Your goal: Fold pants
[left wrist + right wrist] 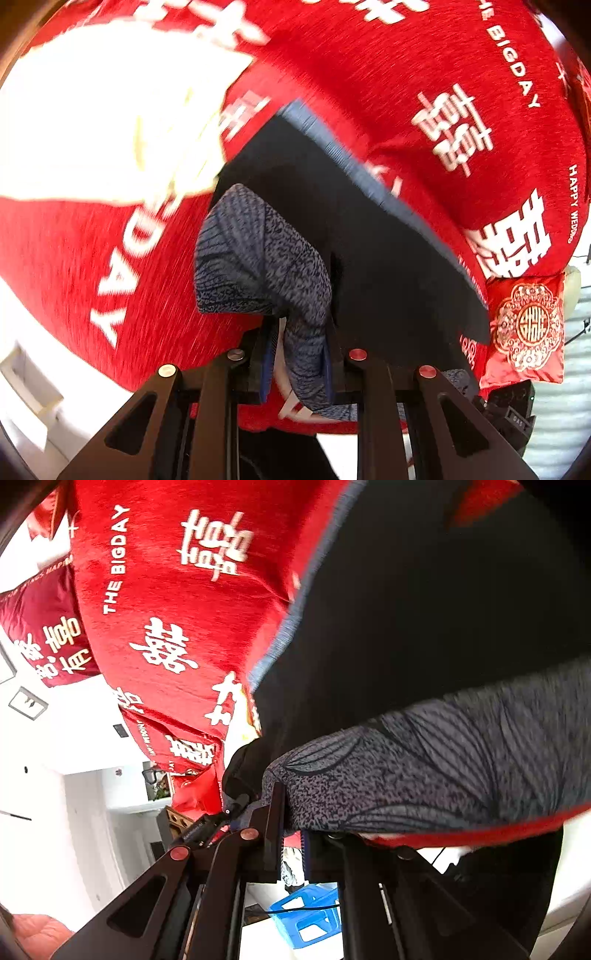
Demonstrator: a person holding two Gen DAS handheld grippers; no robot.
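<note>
Over the red wedding-print bedspread (369,55), our left gripper (301,365) and right gripper (291,834) pinched the grey patterned dark-lined pants (258,258); thin bites risked slipping.

In the left wrist view, the pants (258,258) are being pinched between the closed jaws of the left hand-held gripper (299,365), with a bunched fold rising just ahead of the fingers and a flat panel stretching away to the right. The bedspread (369,66) is lying behind and beneath the pants, and a cushion (524,328) is resting at its far right edge. In the right wrist view, the pants (424,775) are being clamped in the right hand-held gripper (293,849), their bulk spreading up and to the right over the bedspread (184,590). A crate (306,915) is sitting below, seen between the fingers.
</note>
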